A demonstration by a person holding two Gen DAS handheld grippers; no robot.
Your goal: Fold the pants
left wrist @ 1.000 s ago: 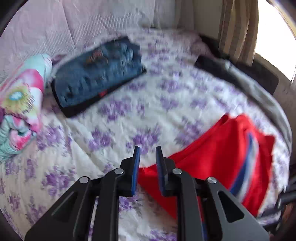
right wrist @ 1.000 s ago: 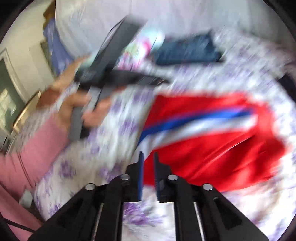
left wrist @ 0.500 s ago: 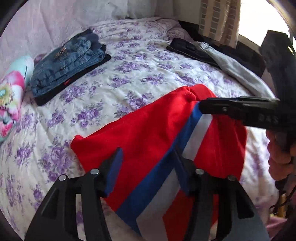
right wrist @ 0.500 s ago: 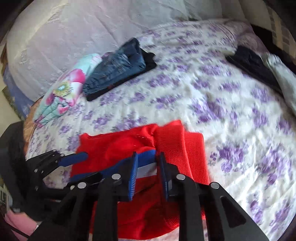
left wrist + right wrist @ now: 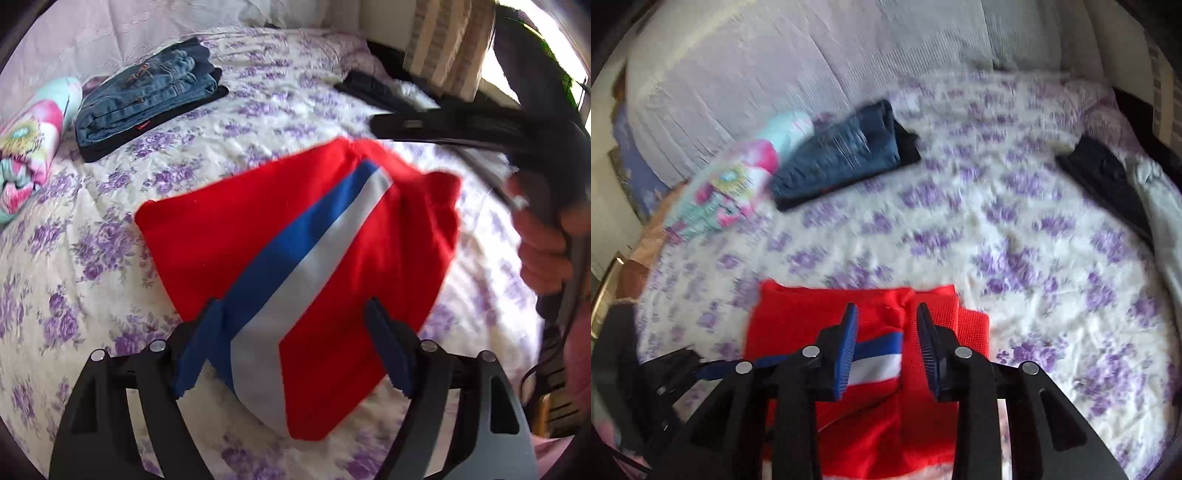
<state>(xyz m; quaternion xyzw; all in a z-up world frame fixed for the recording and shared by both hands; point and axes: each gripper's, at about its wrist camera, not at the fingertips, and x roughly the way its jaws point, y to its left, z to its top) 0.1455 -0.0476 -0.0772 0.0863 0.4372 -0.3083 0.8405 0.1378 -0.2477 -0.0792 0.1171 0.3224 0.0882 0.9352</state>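
Observation:
Red pants (image 5: pixel 258 229) with a blue and white side stripe lie folded into a flat packet on the purple-flowered bedsheet (image 5: pixel 110 258). My left gripper (image 5: pixel 292 302) hovers over their near end. Its jaws are opening wide, and nothing is pinched between the blue pads (image 5: pixel 199 343). My right gripper (image 5: pixel 885 306) hangs over the red pants (image 5: pixel 820 317) near their far fold, its jaws a modest gap apart and widening slightly, with cloth below but not clamped. In the left wrist view the right gripper's black body (image 5: pixel 443 125) and the hand (image 5: pixel 543 251) holding it show at the right.
A stack of folded jeans (image 5: pixel 147 96) on a black garment sits at the back left, next to a colourful rolled cloth (image 5: pixel 29 147). Dark and grey clothes (image 5: pixel 1108 177) lie along the bed's right edge. A striped curtain (image 5: pixel 443 44) hangs behind.
My left gripper swung from the pants' corner to over their middle and its jaws went from shut to wide apart. My right gripper moved across to the pants' far fold, jaws slightly wider.

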